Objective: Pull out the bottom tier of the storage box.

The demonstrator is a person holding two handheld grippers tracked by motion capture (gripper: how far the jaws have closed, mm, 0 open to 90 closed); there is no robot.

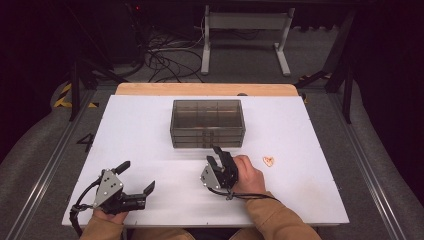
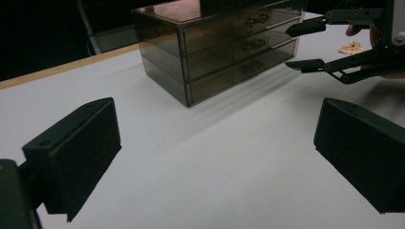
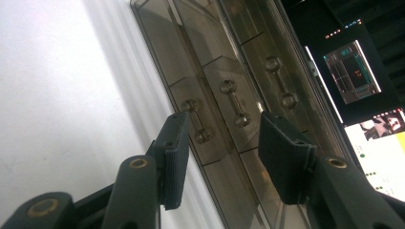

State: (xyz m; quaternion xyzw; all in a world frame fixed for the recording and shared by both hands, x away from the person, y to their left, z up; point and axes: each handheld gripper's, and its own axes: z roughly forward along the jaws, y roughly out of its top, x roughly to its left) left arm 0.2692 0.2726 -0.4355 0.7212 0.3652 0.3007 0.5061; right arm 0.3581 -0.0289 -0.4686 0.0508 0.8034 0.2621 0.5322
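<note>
In the high view, the right gripper (image 1: 216, 154) points at the front of the smoky drawer box (image 1: 207, 123), jaws parted, just short of it; the left gripper (image 1: 136, 176) rests spread wide, well apart. In the right gripper view, the drawer handles (image 3: 230, 102) sit just beyond the unclenched jaws, untouched.

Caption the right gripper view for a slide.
Right gripper, jaws open, lined up on the handles of a smoky clear drawer box standing on the white table.
</note>
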